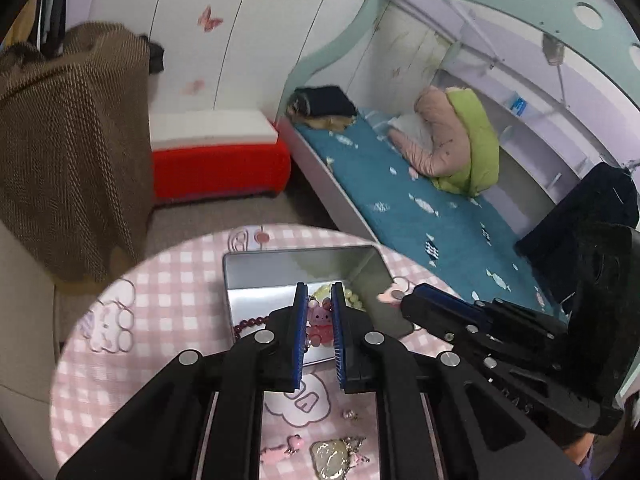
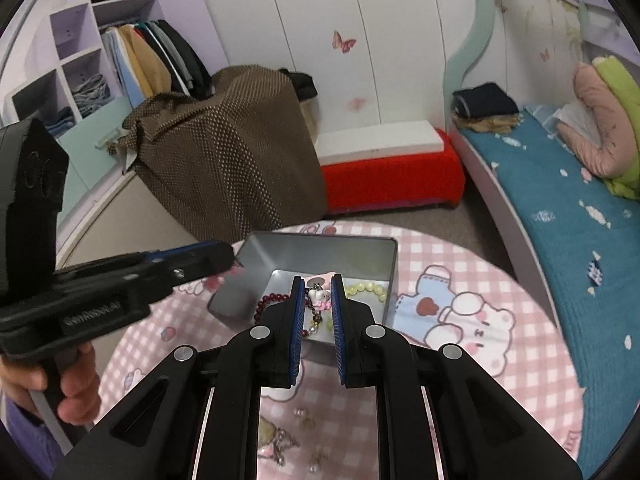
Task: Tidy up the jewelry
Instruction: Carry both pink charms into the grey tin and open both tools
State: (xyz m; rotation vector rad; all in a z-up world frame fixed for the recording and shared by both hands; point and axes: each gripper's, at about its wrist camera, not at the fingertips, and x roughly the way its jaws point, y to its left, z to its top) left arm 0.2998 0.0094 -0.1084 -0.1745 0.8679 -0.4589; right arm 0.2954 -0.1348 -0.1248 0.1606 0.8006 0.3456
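An open grey metal tin [image 1: 256, 276] [image 2: 288, 256] stands on the round table with the pink checked cloth [image 1: 160, 304] [image 2: 460, 264]. In it lie a dark red bead bracelet [image 1: 250, 322] [image 2: 272, 300], a pale yellow bead bracelet [image 1: 352, 296] [image 2: 368, 289] and a pink bunny charm [image 1: 319, 322]. My left gripper [image 1: 319, 292] hovers over the tin, jaws slightly apart around the bunny charm; I cannot tell whether it grips it. My right gripper [image 2: 317, 286] is over the tin, jaws slightly apart, with a white-pink charm on a chain [image 2: 318, 298] between them.
Loose pieces lie on the cloth nearer me: a pink charm [image 1: 280, 448], a pale pendant [image 1: 332, 456], small earrings [image 2: 302, 414]. Behind the table are a brown covered object [image 2: 232, 152], a red bench [image 2: 392, 176] and a bed with blue bedding [image 1: 420, 200].
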